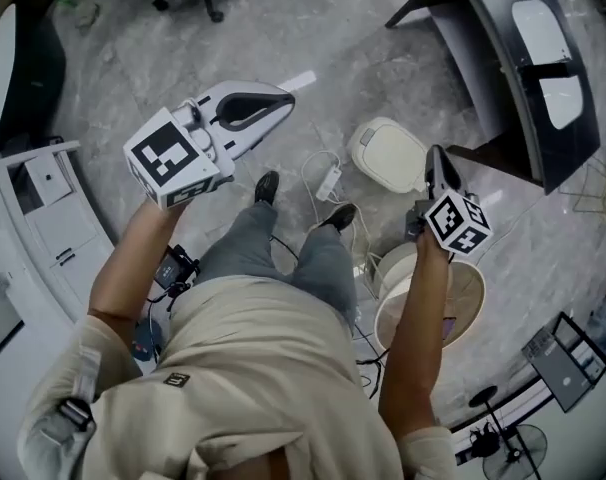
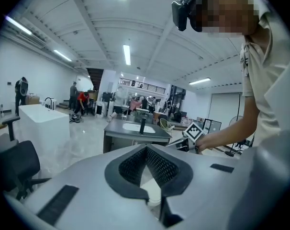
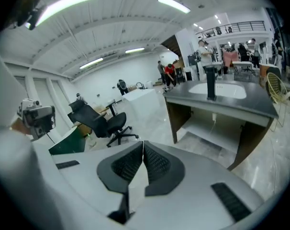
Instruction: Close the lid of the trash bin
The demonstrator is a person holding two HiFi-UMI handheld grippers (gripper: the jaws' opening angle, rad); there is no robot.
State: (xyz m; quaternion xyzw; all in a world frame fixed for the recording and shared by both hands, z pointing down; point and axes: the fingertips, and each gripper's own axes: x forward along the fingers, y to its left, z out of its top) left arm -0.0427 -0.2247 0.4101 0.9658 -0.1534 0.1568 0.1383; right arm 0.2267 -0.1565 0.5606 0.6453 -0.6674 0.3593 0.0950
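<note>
A cream trash bin (image 1: 388,155) with a rounded-square lid stands on the floor ahead of the person's feet; from above the lid looks flat and down. My left gripper (image 1: 283,96) is held up high to the left of it, jaws shut and holding nothing. My right gripper (image 1: 435,156) hovers just right of the bin, also shut and holding nothing. In the left gripper view the left gripper (image 2: 145,148) points level across the room, and the right gripper's marker cube (image 2: 194,131) shows. The right gripper (image 3: 143,143) in its own view also looks level; the bin is out of both gripper views.
A round white container with a disc (image 1: 465,303) sits under the right arm, partly hidden. Cables and a power strip (image 1: 329,181) lie by the feet. A dark sink counter (image 1: 523,58) stands at the upper right, a white desk (image 1: 43,218) at the left, and an office chair (image 3: 99,121) farther off.
</note>
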